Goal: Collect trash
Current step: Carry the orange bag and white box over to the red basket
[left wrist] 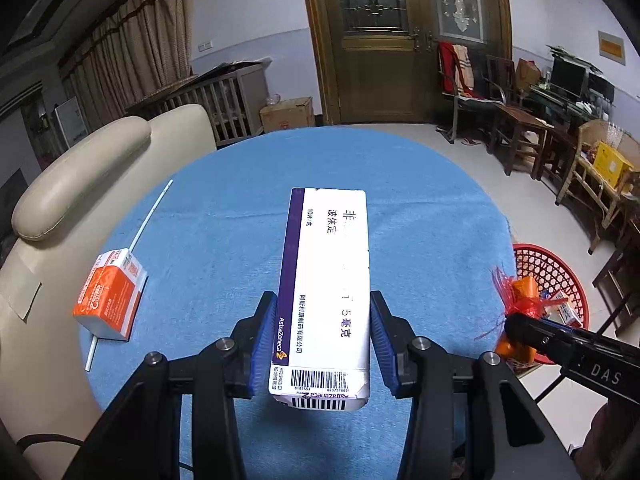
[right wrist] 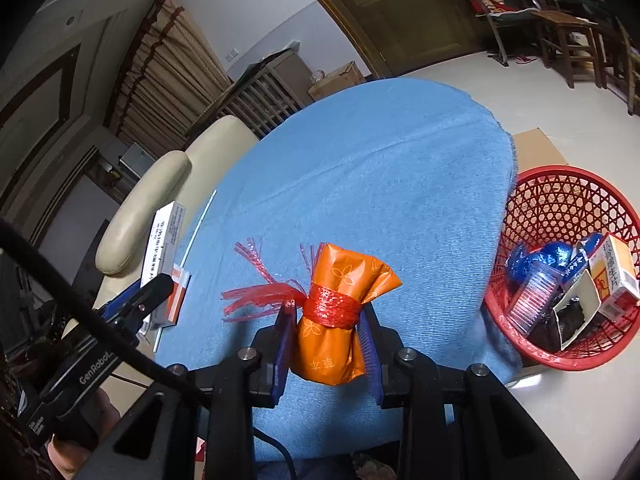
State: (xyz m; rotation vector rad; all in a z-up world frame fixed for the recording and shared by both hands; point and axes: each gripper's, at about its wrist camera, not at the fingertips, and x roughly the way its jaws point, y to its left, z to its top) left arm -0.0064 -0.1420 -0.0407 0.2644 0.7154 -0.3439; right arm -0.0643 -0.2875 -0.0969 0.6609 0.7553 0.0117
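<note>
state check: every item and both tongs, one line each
left tongs: shut on the white medicine box
white medicine box: held, lifted off the table
right tongs: shut on the orange packet
orange packet: held, tied with red string
orange carton: lying on the blue tablecloth
white straw: lying on the cloth, partly under the carton
red basket: beside the table, holding trash

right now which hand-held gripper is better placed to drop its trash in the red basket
Right. The right hand-held gripper, shut on the orange packet, is at the table edge beside the red basket. The left hand-held gripper, shut on the white medicine box, is further from it, over the blue table.
</note>
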